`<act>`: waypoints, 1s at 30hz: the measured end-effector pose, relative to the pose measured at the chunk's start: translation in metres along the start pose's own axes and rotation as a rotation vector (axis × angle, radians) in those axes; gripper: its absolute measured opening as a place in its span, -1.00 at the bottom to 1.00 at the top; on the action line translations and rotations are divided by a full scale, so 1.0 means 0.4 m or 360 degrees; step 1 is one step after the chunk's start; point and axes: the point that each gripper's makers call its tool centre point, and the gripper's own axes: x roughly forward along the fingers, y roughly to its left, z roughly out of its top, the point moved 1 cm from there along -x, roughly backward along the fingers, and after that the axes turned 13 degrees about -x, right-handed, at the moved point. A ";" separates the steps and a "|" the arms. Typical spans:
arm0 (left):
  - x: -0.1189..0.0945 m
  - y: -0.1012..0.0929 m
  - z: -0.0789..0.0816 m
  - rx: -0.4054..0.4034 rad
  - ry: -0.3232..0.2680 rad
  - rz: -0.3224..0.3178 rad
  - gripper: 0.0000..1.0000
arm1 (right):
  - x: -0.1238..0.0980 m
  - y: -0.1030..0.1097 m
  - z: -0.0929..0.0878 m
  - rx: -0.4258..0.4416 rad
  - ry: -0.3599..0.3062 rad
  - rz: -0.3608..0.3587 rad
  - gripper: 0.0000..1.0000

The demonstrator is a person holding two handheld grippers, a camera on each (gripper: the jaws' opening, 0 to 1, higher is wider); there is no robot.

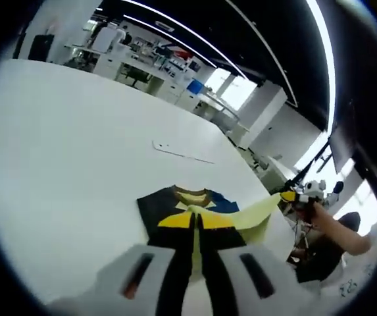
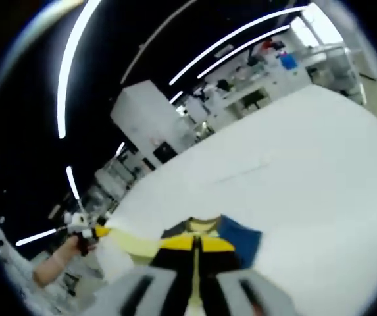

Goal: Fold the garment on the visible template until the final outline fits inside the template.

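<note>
My left claw (image 1: pixel 198 273) and right claw (image 2: pixel 191 293) each pinch the black, yellow and blue garment (image 1: pixel 191 220), lifted and stretched above the white worktop (image 1: pixel 63 171), collar farthest from me.

A broad white desk (image 1: pixel 63 151) carries the things. A black, yellow and blue garment (image 1: pixel 191 220) lies on it, partly lifted. Beyond the garment's collar, well apart, a thin outline mark (image 1: pixel 178 153) runs across the desk.
</note>
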 end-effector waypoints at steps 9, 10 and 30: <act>0.132 0.082 0.049 -0.0040 0.0035 0.0062 -1.00 | 0.092 -0.094 0.015 -0.0021 0.0044 -0.0078 -1.00; 0.143 0.089 0.051 -0.0037 0.0036 0.0064 -1.00 | 0.101 -0.101 0.014 -0.0020 0.0050 -0.0087 -1.00; 0.277 0.271 -0.008 -0.0106 0.0098 0.0312 -1.00 | 0.231 -0.214 -0.129 -0.0054 0.0284 -0.0220 -1.00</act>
